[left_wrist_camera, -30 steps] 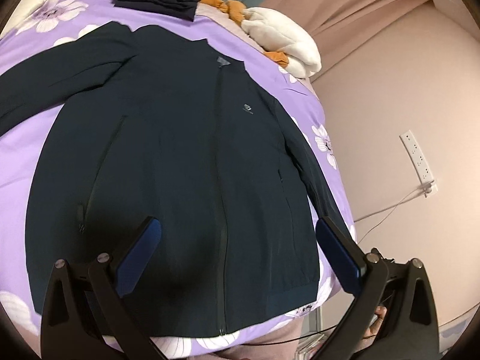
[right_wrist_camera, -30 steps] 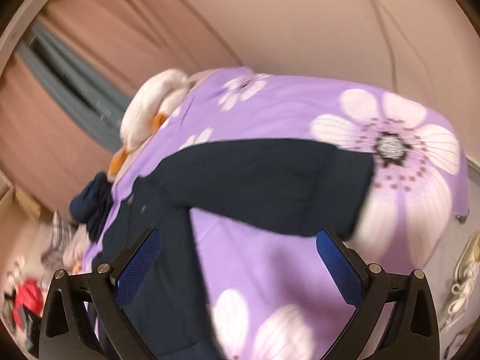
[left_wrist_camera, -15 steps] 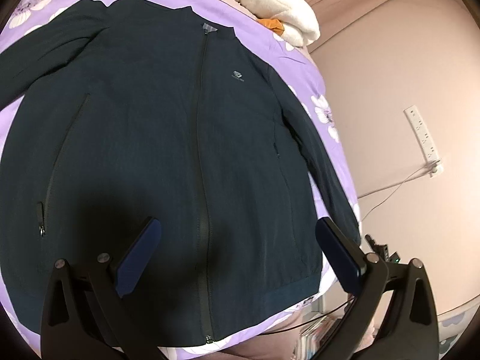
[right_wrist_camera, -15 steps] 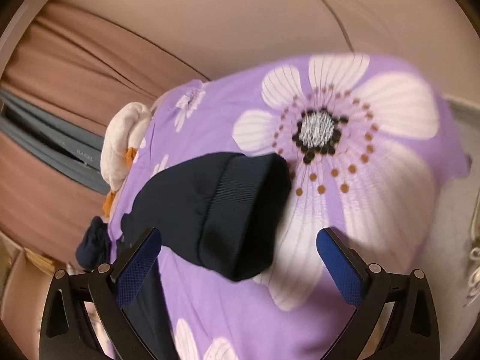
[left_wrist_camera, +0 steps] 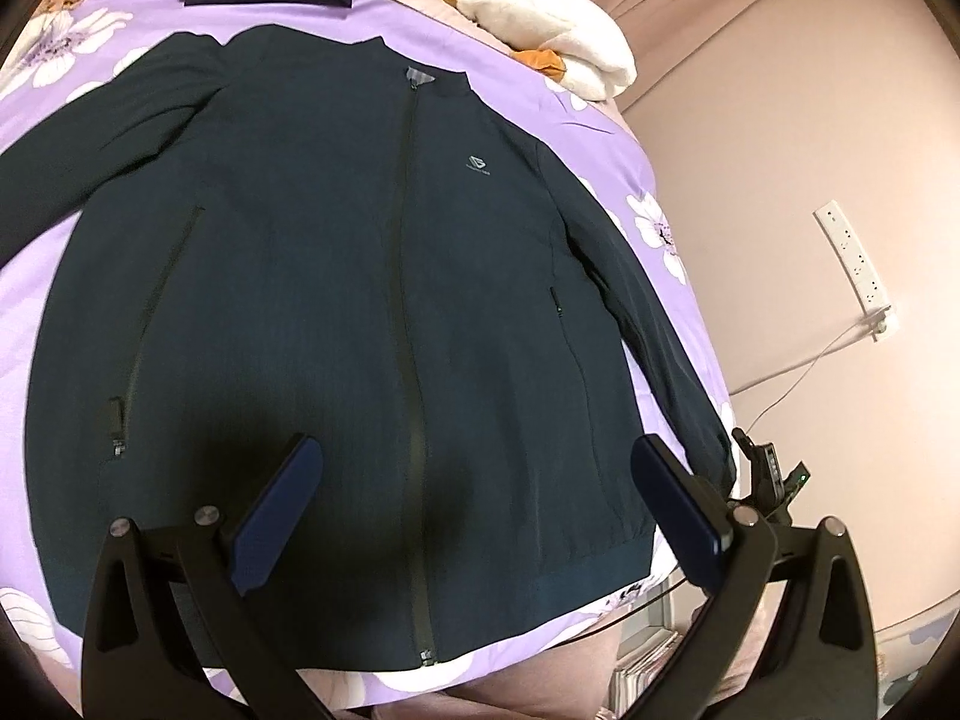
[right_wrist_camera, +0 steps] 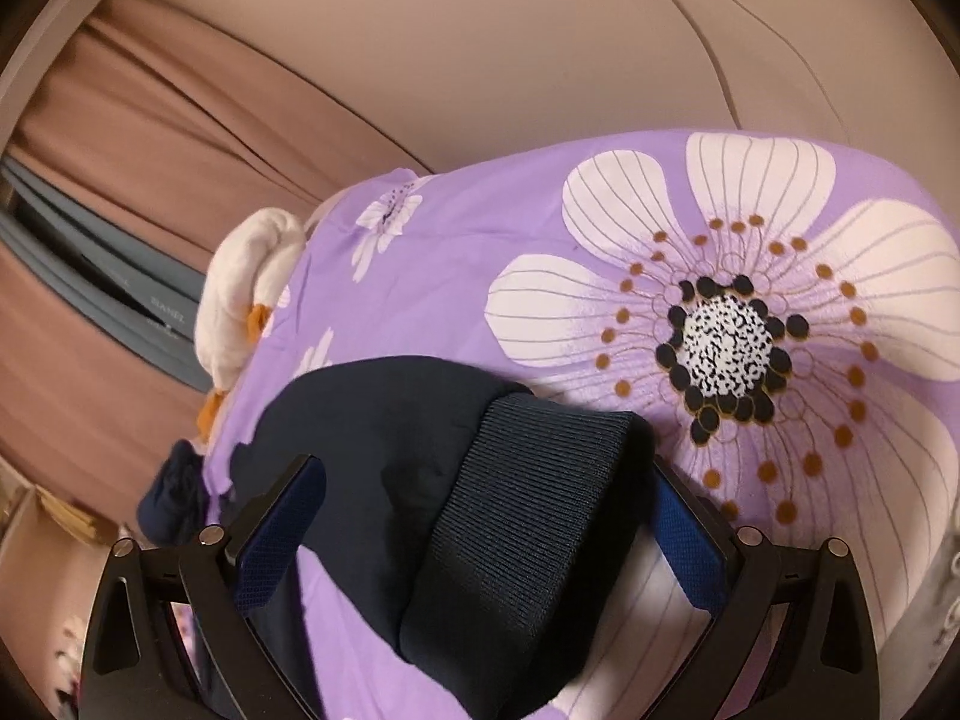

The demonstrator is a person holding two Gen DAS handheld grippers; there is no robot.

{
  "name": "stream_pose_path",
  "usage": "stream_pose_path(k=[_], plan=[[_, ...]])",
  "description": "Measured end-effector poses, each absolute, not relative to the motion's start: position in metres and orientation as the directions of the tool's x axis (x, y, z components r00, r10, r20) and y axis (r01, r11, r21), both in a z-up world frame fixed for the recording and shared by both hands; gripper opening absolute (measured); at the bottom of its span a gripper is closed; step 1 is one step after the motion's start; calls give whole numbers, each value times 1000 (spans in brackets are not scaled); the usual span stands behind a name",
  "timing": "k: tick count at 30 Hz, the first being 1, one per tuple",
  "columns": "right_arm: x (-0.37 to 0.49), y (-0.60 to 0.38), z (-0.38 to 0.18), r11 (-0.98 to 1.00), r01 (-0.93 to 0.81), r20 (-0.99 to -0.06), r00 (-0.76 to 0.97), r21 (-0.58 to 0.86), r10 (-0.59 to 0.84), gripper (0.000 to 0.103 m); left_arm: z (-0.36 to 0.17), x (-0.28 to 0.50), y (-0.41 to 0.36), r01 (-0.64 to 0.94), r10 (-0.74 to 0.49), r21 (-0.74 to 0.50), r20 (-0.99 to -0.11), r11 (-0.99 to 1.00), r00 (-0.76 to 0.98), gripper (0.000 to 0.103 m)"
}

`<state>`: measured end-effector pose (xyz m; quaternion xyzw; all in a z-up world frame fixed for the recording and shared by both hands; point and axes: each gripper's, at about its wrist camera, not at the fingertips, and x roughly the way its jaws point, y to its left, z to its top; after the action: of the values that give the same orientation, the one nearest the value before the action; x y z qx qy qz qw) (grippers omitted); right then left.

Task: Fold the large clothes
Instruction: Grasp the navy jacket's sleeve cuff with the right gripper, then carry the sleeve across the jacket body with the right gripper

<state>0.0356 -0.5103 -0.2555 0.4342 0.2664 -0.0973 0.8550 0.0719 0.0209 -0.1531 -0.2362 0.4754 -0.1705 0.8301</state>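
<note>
Closing on the ribbed cuff [right_wrist_camera: 528, 516] squarely, catching both layers, should let the sleeve swing across the chest without dragging the jacket [left_wrist_camera: 360, 312], which lies flat, zipped, front up on the bed [right_wrist_camera: 480, 228]. Right hand-held gripper [right_wrist_camera: 489, 525]: spread wide, low, straddling the cuff, not yet pinching. Left hand-held gripper [left_wrist_camera: 480, 501]: agape, empty, poised above the hem [left_wrist_camera: 540, 588].

Pretty clearly someone's bedroom at home: a bed with a purple flower-print bedsheet [right_wrist_camera: 480, 276], a dark jacket [left_wrist_camera: 336, 312] spread flat on it, other clothes piled at the far end, brownish-pink curtains [right_wrist_camera: 156, 138], plus a white power strip [left_wrist_camera: 852, 258] on the plain wall.
</note>
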Motion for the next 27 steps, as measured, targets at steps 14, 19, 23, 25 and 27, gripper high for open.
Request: stream_pose_path(k=[14,19,23,25,27], plan=[[50,-491,-234,642,436,-598,800,630,42,17,-161,57,49,-41,-478,-569,-727,822,493,103],[57,-473,-193,702,379,-561,827,603,35,16,-163,52,65,-101,-435,-558,-736,824,518,103],[72,-443,-153,806,336,-573,819,488,5,16,-164,47,75,-132,-366,-506,-758,853,540,103],[85,-423,-135,850,310,-582,813,426,-5,16,-165,47,79,-147,-339,-482,-771,863,539,103],[96,-404,-120,884,275,-580,815,379,-5,16,-165,46,82,-153,-309,-453,-783,878,540,103]])
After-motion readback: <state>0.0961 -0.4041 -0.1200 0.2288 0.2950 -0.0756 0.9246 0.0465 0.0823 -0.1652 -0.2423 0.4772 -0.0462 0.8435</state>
